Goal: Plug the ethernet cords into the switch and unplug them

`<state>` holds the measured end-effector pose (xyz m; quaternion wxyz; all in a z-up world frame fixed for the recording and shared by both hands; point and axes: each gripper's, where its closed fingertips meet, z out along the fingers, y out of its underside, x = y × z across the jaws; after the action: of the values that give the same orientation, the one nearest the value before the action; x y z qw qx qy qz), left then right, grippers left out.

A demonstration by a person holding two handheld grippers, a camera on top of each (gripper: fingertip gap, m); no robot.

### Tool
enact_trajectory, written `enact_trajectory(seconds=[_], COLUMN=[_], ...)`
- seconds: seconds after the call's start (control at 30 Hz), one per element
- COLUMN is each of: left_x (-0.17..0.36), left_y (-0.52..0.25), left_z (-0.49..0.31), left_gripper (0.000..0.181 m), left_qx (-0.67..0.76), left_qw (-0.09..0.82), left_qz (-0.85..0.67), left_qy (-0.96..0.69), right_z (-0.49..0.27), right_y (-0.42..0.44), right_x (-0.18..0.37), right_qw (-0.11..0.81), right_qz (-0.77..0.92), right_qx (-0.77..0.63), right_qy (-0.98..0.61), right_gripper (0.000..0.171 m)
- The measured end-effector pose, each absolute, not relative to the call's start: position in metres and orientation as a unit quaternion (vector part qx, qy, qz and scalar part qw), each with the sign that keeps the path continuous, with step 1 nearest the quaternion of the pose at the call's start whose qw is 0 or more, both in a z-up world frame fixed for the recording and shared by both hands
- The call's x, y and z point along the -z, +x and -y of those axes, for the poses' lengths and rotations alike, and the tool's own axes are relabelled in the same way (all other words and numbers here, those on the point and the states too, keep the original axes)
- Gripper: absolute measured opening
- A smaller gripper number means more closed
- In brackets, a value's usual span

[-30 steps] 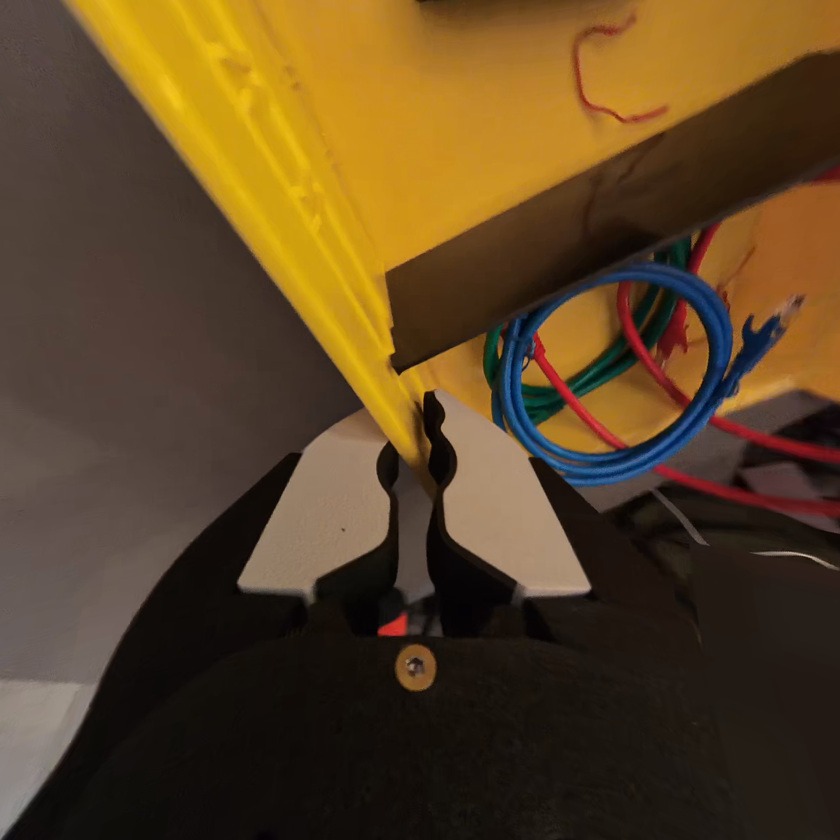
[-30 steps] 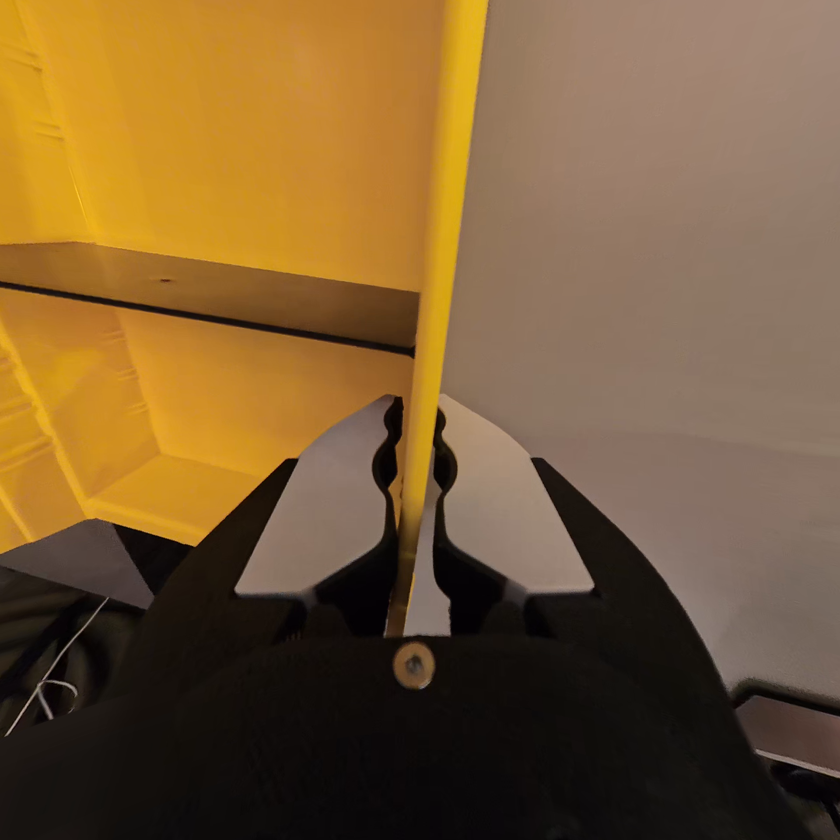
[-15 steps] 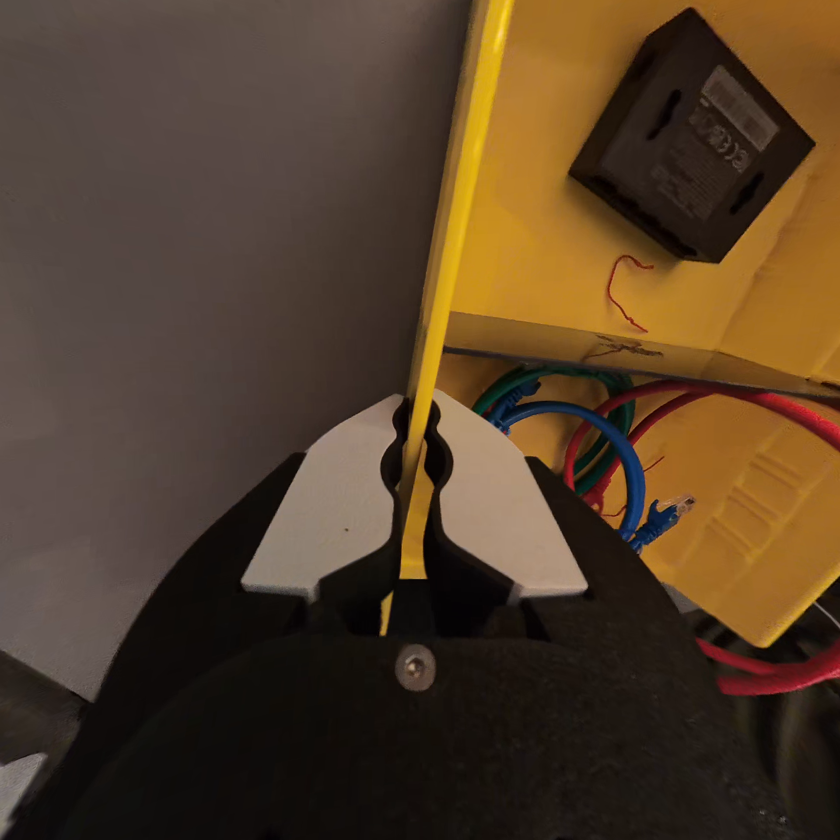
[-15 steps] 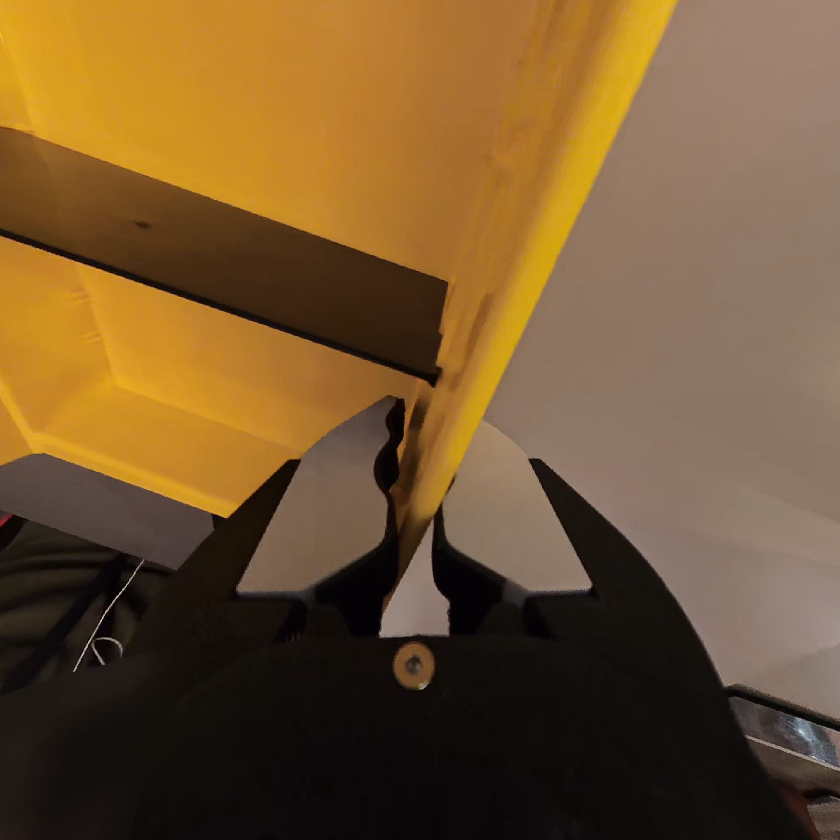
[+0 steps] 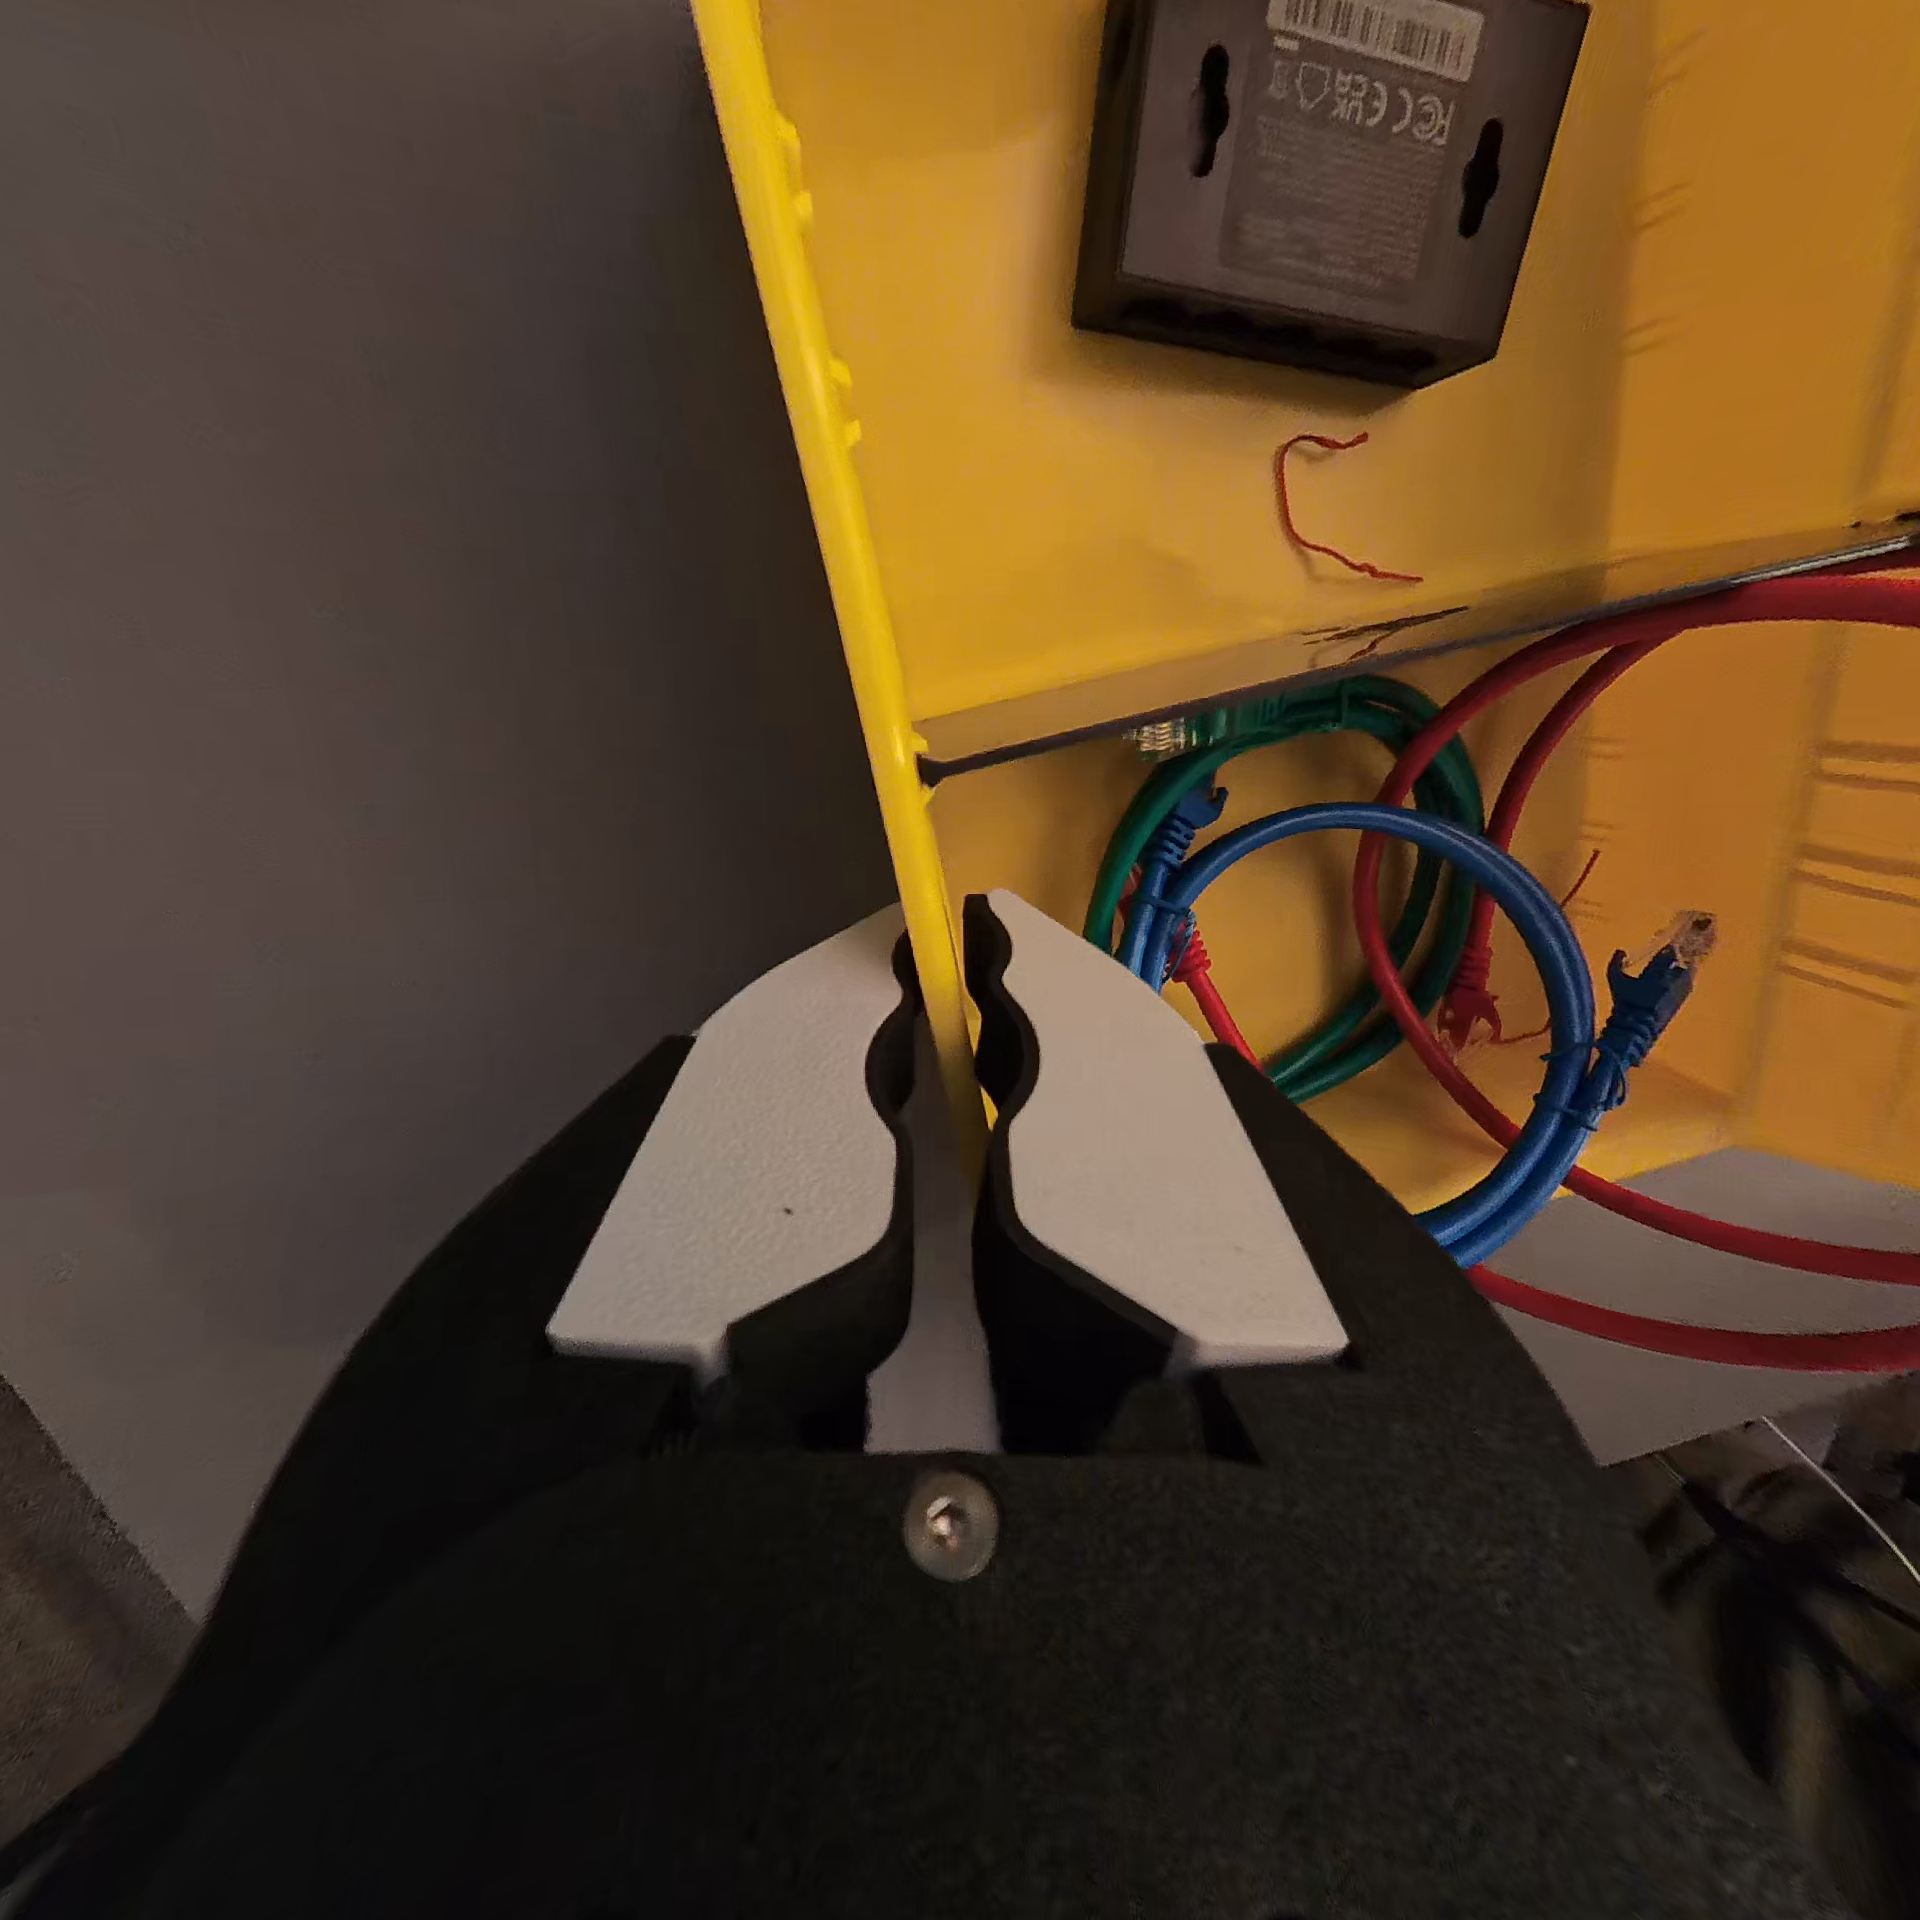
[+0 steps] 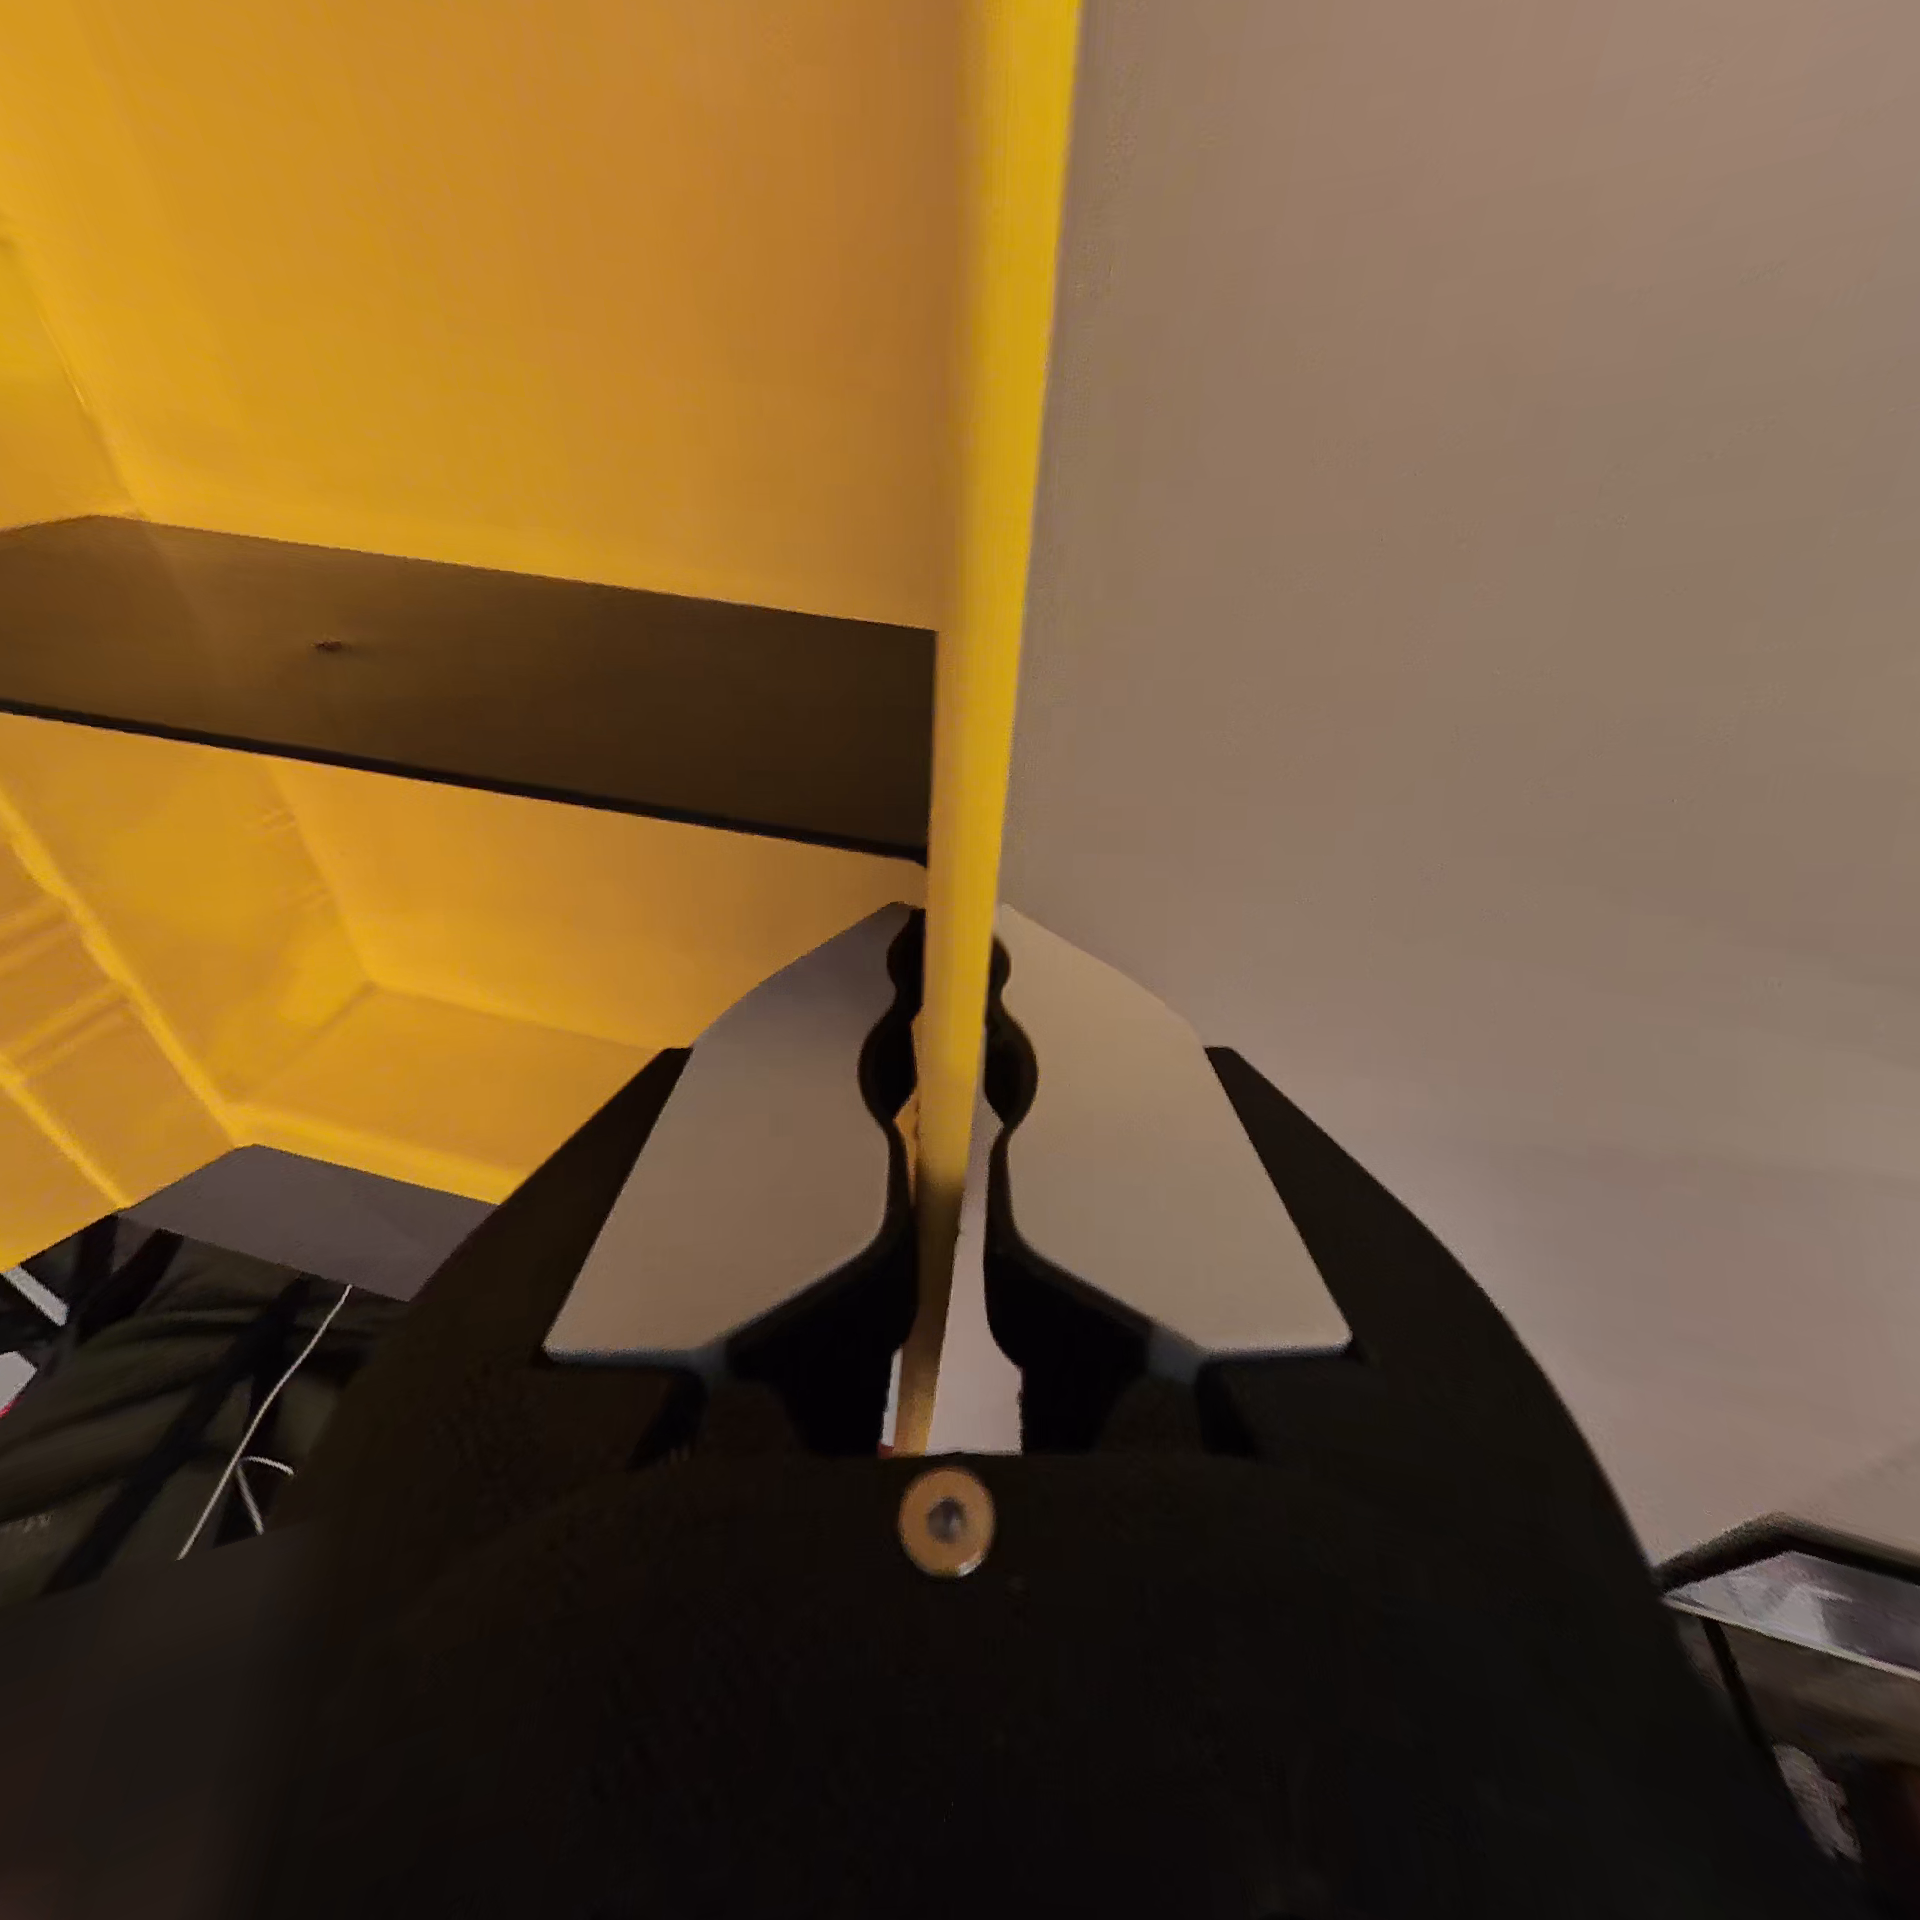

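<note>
Left claw (image 5: 940,925) and right claw (image 6: 951,925) each clamped on yellow bin (image 5: 821,436) walls, switch (image 5: 1320,187) above coiled cords (image 5: 1351,935).

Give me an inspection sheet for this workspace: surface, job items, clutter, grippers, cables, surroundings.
Surface: grey surface shows below the bin; nothing else seen.
Job's things: black switch lies in the upper compartment of the yellow bin, label side facing the camera, no cord plugged in.
Clutter: loose red thread below the switch; dark fabric with a white string underneath.
Grippers: left gripper shut on the bin's left wall; right gripper shut on its right wall.
Cables: blue cord, green cord and red cord coiled in the lower compartment, under the dark divider.
Surroundings: plain grey wall.
</note>
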<state>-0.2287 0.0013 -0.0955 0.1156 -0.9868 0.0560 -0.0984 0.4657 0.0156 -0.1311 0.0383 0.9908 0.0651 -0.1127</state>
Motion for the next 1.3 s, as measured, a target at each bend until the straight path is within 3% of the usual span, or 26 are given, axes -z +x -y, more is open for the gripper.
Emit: enact_trajectory(seconds=[0.97, 1.2, 1.3], left_x=[0.112, 0.108, 0.105], left_y=[-0.235, -0.229, -0.226], left_z=[-0.002, -0.001, 0.001], left_gripper=[0.008, 0.015, 0.021], left_qx=[0.106, 0.161, 0.181], left_qw=[0.110, 0.132, 0.143], left_qz=[-0.079, -0.054, -0.069], left_qy=[-0.985, -0.977, -0.970], right_z=[-0.011, -0.006, -0.001], right_y=[0.479, 0.482, 0.483], right_x=[0.131, 0.131, 0.130], right_qw=[0.046, 0.055, 0.069], right_qz=[-0.045, -0.036, -0.034], right_qx=[0.107, 0.093, 0.090], right_qy=[0.992, 0.993, 0.993], right_gripper=[0.008, 0.007, 0.015])
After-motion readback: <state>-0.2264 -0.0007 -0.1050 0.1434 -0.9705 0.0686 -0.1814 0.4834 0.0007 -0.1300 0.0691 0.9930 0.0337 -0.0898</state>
